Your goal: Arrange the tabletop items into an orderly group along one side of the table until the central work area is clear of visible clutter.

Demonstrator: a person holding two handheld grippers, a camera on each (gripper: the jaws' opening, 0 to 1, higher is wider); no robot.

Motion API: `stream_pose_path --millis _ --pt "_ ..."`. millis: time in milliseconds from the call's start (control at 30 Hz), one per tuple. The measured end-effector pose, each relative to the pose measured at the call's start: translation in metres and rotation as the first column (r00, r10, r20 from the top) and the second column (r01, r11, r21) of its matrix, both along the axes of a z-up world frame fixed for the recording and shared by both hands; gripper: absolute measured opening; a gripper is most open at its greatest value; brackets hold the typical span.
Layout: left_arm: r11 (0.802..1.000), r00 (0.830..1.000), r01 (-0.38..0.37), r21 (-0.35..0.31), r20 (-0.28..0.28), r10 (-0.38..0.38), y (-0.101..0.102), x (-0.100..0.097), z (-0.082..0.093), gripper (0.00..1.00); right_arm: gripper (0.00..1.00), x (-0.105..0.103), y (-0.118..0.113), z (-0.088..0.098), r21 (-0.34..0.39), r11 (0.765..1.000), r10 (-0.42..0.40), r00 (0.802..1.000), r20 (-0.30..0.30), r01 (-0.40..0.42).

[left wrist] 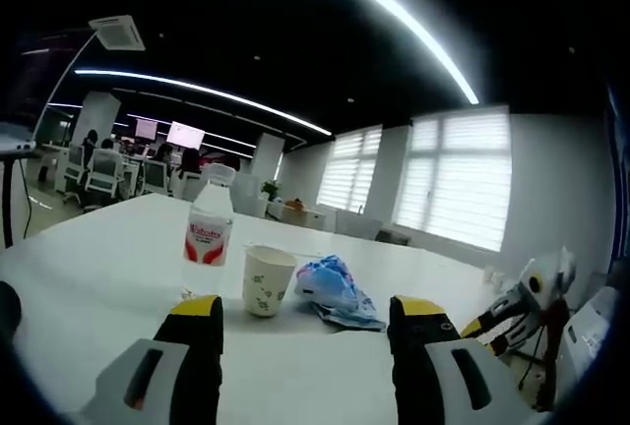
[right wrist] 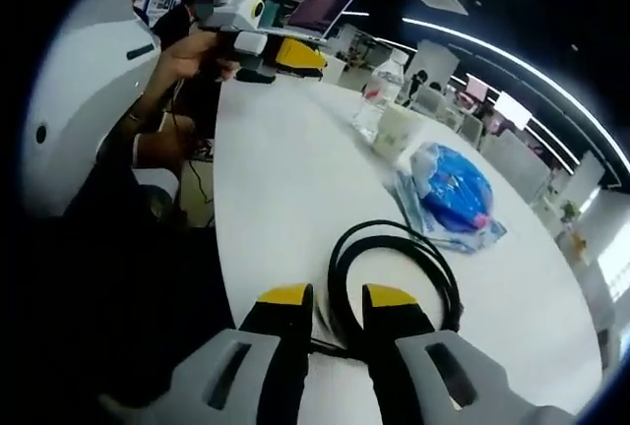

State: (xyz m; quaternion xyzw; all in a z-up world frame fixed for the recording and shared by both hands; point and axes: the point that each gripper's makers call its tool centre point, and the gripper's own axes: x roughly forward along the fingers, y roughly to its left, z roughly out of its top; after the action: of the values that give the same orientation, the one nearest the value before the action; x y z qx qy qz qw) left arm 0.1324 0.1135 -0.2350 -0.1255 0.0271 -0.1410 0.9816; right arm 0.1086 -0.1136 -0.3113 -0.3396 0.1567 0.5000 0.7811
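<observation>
In the right gripper view, the right tool [right wrist: 329,309] sits at 6 o'clock, its yellow-tipped jaws a narrow gap apart, with a strand of the coiled black cable [right wrist: 394,273] running between them; whether they actually pinch it I cannot tell. The coil lies flat on the white table [right wrist: 276,169]. Beyond it, toward 2 o'clock, rests a blue plastic bag [right wrist: 451,194], then a paper cup [right wrist: 397,130] and a water bottle [right wrist: 374,100] just beside each other. At 11 o'clock a hand [right wrist: 182,56] holds the left tool [right wrist: 236,14] above the table's far end.

In the left gripper view, the left tool [left wrist: 305,312] has its jaws spread wide with nothing between them. Past them stand the cup [left wrist: 267,280], the bag [left wrist: 335,292] to its right, and the bottle [left wrist: 209,233] behind at the left.
</observation>
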Motion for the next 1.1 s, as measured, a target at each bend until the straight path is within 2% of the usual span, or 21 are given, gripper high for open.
stream_pose_path --millis 267,767,967,1100 --pt "1.0 1.0 -0.001 -0.008 0.001 0.001 0.0 -0.001 0.001 0.69 0.31 0.005 -0.001 0.011 0.065 0.997 -0.04 0.999 -0.016 0.041" --pt "1.0 1.0 0.008 -0.024 -0.013 -0.009 -0.004 -0.002 0.0 0.71 0.38 0.015 -0.004 0.028 0.139 0.987 -0.083 0.997 0.002 0.082" --pt "0.999 1.0 0.02 -0.037 -0.019 -0.02 -0.008 -0.001 0.001 0.71 0.45 0.021 -0.005 0.034 0.185 0.976 -0.112 0.994 -0.009 0.112" --pt "0.999 0.999 0.025 -0.036 -0.025 -0.026 -0.011 0.0 0.001 0.71 0.46 0.028 -0.008 0.041 0.216 0.967 -0.135 0.991 -0.005 0.133"
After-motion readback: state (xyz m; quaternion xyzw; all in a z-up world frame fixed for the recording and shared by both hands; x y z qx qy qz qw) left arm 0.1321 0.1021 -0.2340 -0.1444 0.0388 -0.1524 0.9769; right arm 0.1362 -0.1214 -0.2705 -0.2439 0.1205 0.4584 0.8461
